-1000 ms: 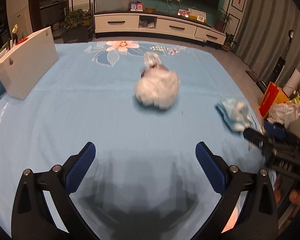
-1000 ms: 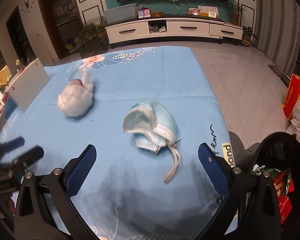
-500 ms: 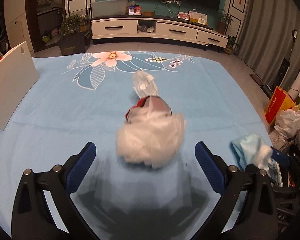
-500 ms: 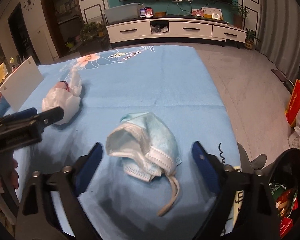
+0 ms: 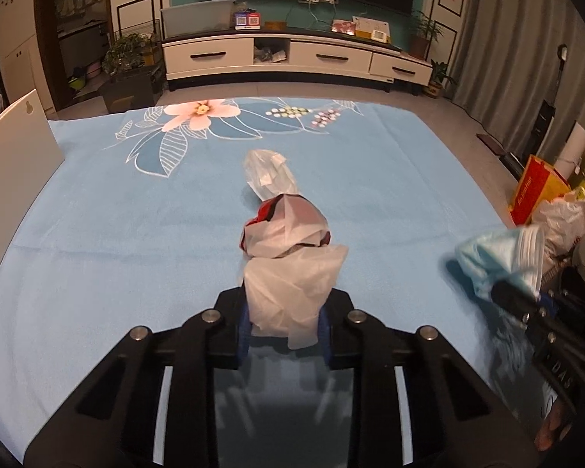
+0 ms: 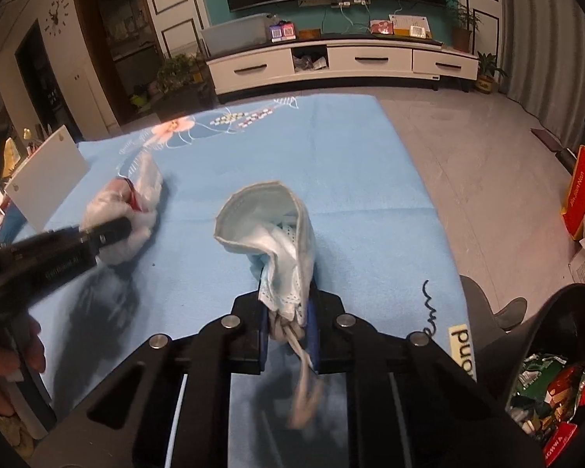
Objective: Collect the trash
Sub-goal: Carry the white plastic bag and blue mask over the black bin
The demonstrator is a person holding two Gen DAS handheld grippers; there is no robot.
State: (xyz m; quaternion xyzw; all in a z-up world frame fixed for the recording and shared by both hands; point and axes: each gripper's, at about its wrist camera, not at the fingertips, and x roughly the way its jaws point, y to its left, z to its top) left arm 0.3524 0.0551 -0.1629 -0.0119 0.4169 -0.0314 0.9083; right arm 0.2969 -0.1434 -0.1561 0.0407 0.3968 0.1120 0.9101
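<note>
My left gripper [image 5: 284, 329] is shut on a crumpled white plastic bag [image 5: 292, 269] with red wrapping inside; the bag rests on the blue flowered tablecloth [image 5: 136, 234]. The same bag shows in the right wrist view [image 6: 124, 210] with the left gripper clamped on it. My right gripper [image 6: 286, 329] is shut on a light-blue face mask [image 6: 273, 241], held just above the cloth, its ear loop dangling below. The mask also shows in the left wrist view [image 5: 503, 257] at the right table edge.
A black trash bin [image 6: 557, 370] with wrappers inside stands off the table's right edge. A white board [image 5: 11, 171] stands at the left of the table. Bags [image 5: 538, 191] lie on the floor to the right. A TV cabinet [image 5: 292, 54] stands beyond.
Both grippers moved forward and closed: the left on the white bag, the right on the blue mask. The mask is now lifted off the cloth.
</note>
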